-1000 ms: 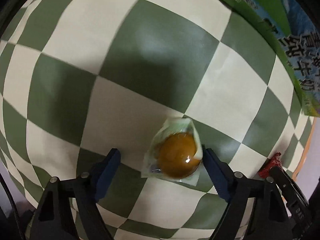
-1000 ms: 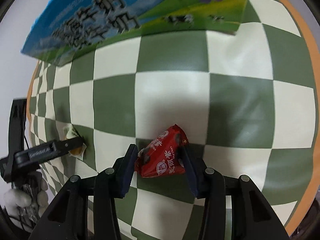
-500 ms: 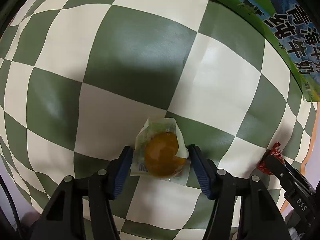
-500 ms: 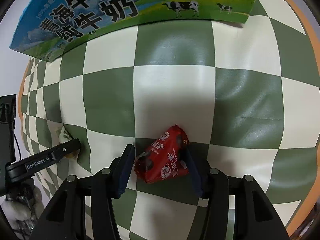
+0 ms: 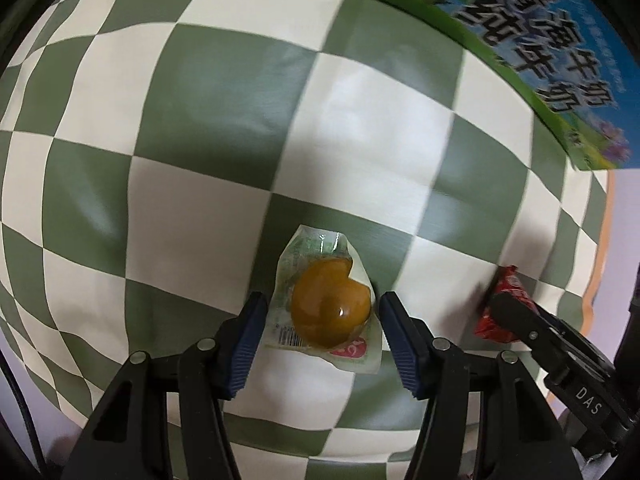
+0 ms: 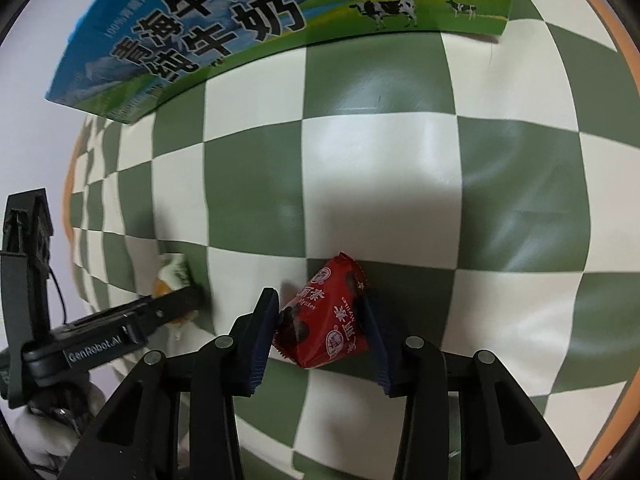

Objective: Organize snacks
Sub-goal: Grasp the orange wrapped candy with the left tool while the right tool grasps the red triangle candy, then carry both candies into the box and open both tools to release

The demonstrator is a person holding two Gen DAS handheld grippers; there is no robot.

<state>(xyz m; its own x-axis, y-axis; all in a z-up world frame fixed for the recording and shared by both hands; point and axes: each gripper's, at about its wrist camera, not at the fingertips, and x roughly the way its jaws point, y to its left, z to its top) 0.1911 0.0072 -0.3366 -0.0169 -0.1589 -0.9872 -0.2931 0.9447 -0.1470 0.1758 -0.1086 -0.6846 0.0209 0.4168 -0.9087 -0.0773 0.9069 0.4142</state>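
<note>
Quick count of what's on the table: 2 snacks total. That's 1 clear packet with an orange-brown round thing inside (image 5: 326,312) and 1 red wrapped snack (image 6: 326,318). Then 1 milk carton (image 6: 240,28), blue and green, with 2 cows printed on the side you can see. 2 grippers in play, 1 left gripper (image 5: 322,328) and 1 right gripper (image 6: 320,330), each with 2 fingers. All of it sits on 1 green-and-cream checkered cloth (image 6: 380,168).
</note>
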